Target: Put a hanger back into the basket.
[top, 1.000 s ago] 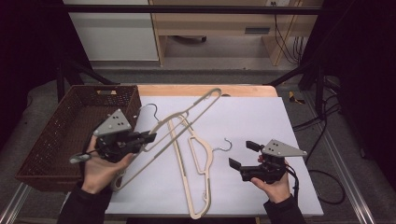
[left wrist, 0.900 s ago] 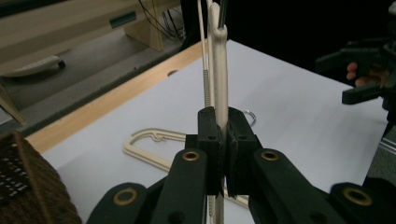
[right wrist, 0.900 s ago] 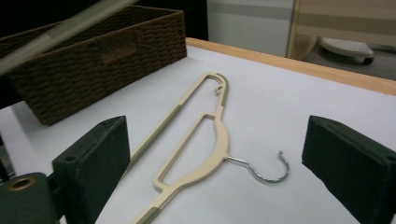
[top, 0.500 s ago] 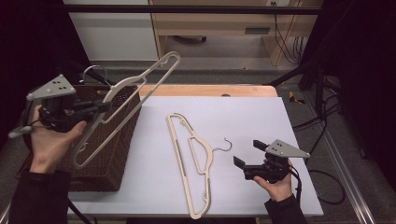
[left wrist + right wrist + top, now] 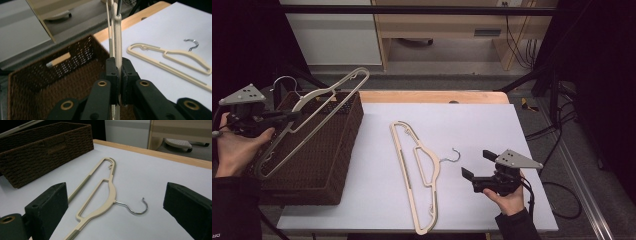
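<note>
From the high view, my left gripper is off the desk's left edge, raised over the brown wicker basket that sits at the desk's left side. Its fingers are pressed together on the cream hanger I carry, pinching one of its thin arms. That hanger hangs tilted over the basket, its far end toward the basket's far right corner, its near end low by my left hand, and its metal hook up near the basket's far left corner. My right gripper rests low near the desk's front right corner, its fingers spread wide with nothing between them. The second hanger lies flat on the white desk, about midway between the basket and my right gripper, its hook pointing toward that gripper and apart from it.

In the left gripper view, my two black fingers clamp the carried hanger's cream bar edge-on, pads tight on either side. The bar runs straight up out of the picture. Below it is the open basket, with a pale slot handle in its far wall. On the desk to the right lies the second hanger.

In the right gripper view, my fingers stand far apart at either side, touching nothing. The second hanger lies between and beyond them on the desk, its hook curling toward the right finger. The basket stands at the far left.
</note>
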The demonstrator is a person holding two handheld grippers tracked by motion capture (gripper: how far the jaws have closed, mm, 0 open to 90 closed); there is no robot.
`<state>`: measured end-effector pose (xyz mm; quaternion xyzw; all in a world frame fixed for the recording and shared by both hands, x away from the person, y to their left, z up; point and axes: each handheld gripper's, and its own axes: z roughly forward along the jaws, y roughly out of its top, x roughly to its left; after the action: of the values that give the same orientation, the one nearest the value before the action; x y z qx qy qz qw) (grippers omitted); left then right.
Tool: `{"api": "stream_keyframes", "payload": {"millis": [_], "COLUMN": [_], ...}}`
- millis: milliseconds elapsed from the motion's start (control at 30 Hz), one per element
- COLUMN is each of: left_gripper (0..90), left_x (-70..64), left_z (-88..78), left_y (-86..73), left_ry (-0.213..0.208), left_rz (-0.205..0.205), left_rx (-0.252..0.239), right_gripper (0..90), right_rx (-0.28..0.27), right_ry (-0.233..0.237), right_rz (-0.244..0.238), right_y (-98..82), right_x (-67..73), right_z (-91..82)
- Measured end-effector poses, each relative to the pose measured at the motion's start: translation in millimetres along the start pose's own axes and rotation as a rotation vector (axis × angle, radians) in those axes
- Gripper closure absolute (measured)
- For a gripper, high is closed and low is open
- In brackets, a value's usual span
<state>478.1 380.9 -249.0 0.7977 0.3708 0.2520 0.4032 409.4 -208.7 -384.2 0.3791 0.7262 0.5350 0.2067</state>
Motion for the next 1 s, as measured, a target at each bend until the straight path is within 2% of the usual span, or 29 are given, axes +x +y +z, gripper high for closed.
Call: {"api": "stream_keyframes", "payload": {"millis": [33,100,267,333,367,467,567,600,633,700,800,833,867,900,933,1000], "left_gripper": [86.3,86.4,86.4,86.4,86.3,86.3,86.3,86.3,86.3,86.3,86.3,86.2,86.2,86.2,86.2,85.9], "left_x": [7.8,10.9,29.0,31.3,35.6,38.9,37.8,36.7,34.4,34.3,36.7,36.7,38.3,38.3,39.6,41.6], "left_z": [1.6,2.6,8.8,10.1,12.6,17.1,20.8,23.3,30.9,34.3,49.0,49.0,57.8,57.8,65.5,70.2], "left_y": [-8.3,-12.3,-33.0,-36.1,-42.6,-51.8,-53.1,-52.6,-53.9,-56.1,-72.2,-72.2,-81.8,-81.8,-89.4,-95.3], "left_ry": [0.003,0.008,0.032,0.037,0.035,0.008,-0.002,0.001,0.010,0.012,0.004,0.004,0.007,0.007,0.018,0.029], "left_rz": [-0.016,-0.026,-0.061,-0.072,-0.080,-0.095,-0.088,-0.079,-0.072,-0.074,-0.116,-0.116,-0.128,-0.128,-0.137,-0.159], "left_rx": [0.018,0.024,0.074,0.080,0.105,0.110,0.110,0.125,0.168,0.177,0.190,0.190,0.222,0.222,0.251,0.270], "right_gripper": [6.0,6.1,5.9,5.9,5.9,5.9,5.8,5.7,5.7,5.7,5.7,5.7,5.7,5.7,5.7,5.7], "right_rx": [0.000,0.001,0.007,0.006,0.007,0.008,0.009,0.011,0.011,0.011,0.011,0.011,0.012,0.012,0.013,0.014], "right_ry": [0.001,-0.001,0.007,0.006,0.008,0.009,0.007,0.007,0.008,0.009,0.011,0.011,0.011,0.011,0.013,0.015], "right_rz": [0.000,0.000,-0.001,-0.003,-0.001,-0.004,0.000,-0.002,-0.003,-0.004,-0.004,-0.006,-0.007,-0.007,-0.004,-0.010], "right_y": [0.0,-0.1,-0.6,-0.6,-0.6,-0.8,-0.9,-1.0,-1.0,-0.9,-0.9,-1.0,-1.0,-1.0,-1.0,-0.9], "right_x": [0.0,0.4,0.4,0.5,0.6,0.1,0.5,0.5,0.8,0.9,1.1,1.0,1.1,1.1,2.0,2.2], "right_z": [0.1,0.4,1.1,1.2,1.4,1.7,2.1,2.4,2.5,2.6,2.7,3.2,3.5,3.5,4.0,5.0]}}
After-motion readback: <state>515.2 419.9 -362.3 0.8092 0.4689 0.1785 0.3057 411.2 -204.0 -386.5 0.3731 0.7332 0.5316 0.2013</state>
